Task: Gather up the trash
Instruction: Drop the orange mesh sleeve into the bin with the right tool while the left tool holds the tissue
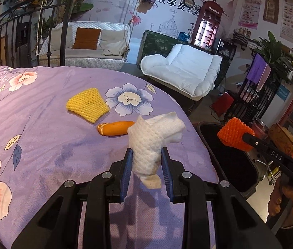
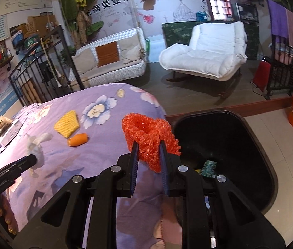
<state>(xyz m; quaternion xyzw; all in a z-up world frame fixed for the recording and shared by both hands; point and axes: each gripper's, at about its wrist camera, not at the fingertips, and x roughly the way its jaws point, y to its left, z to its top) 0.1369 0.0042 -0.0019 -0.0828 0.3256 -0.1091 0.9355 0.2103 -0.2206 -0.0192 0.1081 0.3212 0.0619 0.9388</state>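
"DAS" is printed on the right tongs (image 1: 248, 138); "TELEPHONE" heads the red phone-booth cabinet (image 1: 208, 26).

Both tools are black plastic. The left gripper (image 1: 145, 155) has two flat fingers faced with ribbed blue pads (image 1: 126, 172) and round silver screws at the arm joints. The right gripper (image 2: 148, 150) is built alike and carries white letters DAS on its side. The right hand (image 1: 287, 203) and left hand (image 2: 0, 217) show gold-painted nails, the right in a dark sleeve
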